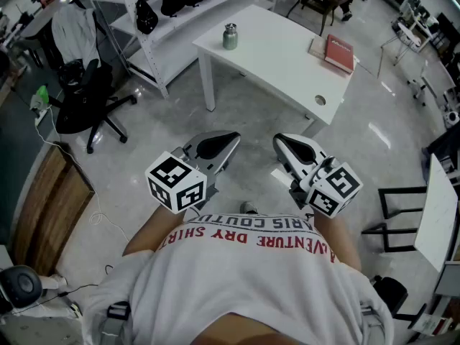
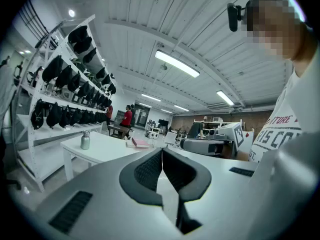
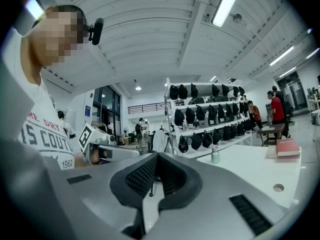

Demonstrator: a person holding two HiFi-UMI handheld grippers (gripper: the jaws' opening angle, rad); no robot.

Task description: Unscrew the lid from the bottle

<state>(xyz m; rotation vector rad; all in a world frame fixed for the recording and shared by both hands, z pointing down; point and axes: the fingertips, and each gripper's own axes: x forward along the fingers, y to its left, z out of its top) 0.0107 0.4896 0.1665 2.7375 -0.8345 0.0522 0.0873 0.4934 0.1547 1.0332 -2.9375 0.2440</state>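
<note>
A small green-grey metal bottle (image 1: 229,37) with its lid on stands upright near the far corner of a white table (image 1: 287,63). It also shows small and distant as the bottle (image 2: 85,140) in the left gripper view and as the bottle (image 3: 215,155) in the right gripper view. The person holds both grippers close to the chest, well short of the table. My left gripper (image 1: 231,141) is shut with nothing in it, its tip (image 2: 162,151) pointing toward the table. My right gripper (image 1: 280,144) is likewise shut and empty, seen from its own camera as the gripper (image 3: 157,156).
A red book (image 1: 339,52) lies on the table's right part, beside a cable hole (image 1: 320,100). White shelves with black bags (image 1: 172,2) stand behind the table. A black office chair (image 1: 90,99) is at the left, a wooden cabinet (image 1: 50,200) nearer. Other people stand far off.
</note>
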